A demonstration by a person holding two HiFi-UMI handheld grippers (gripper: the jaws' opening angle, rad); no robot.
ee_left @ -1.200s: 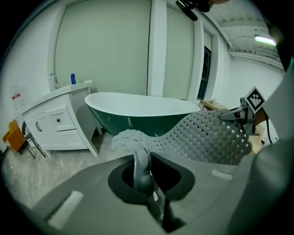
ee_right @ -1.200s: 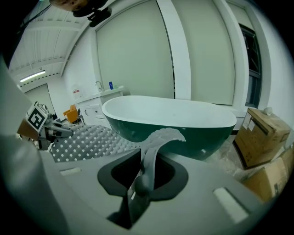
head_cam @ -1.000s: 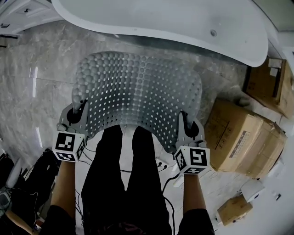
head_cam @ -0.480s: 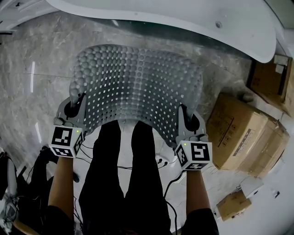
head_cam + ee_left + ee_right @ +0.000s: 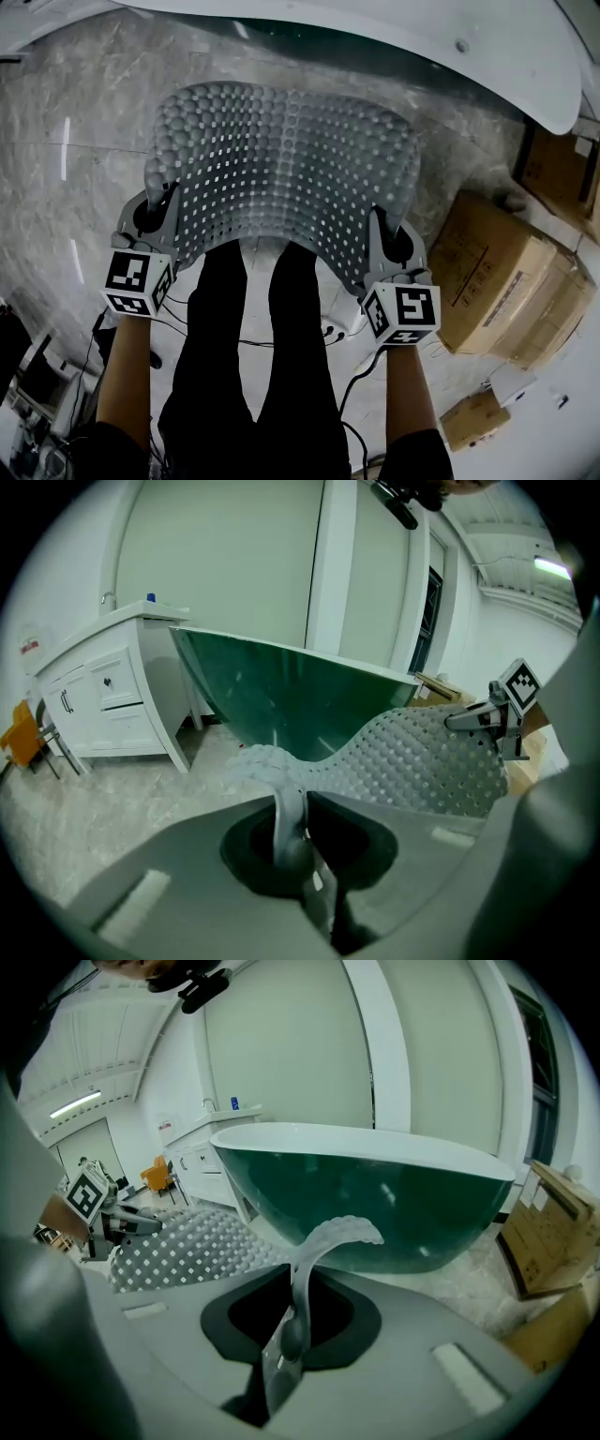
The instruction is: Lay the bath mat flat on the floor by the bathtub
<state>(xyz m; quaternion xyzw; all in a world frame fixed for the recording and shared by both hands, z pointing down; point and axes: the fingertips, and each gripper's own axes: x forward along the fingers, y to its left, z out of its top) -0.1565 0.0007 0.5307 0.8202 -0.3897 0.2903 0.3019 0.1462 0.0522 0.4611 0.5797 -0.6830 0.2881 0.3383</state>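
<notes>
In the head view the whole scene has slid up the picture. The white bathtub shows less of its rim and inside than before, and the small round fitting on its rim now sits nearer the top right corner. The far edge of the grey perforated rubber bath mat has climbed with it. The brown cardboard box at the upper right has moved partly out of frame. The jaws of the right gripper have just been closing, with a corner of the mat between them. The left gripper now shows slightly higher in the frame.
</notes>
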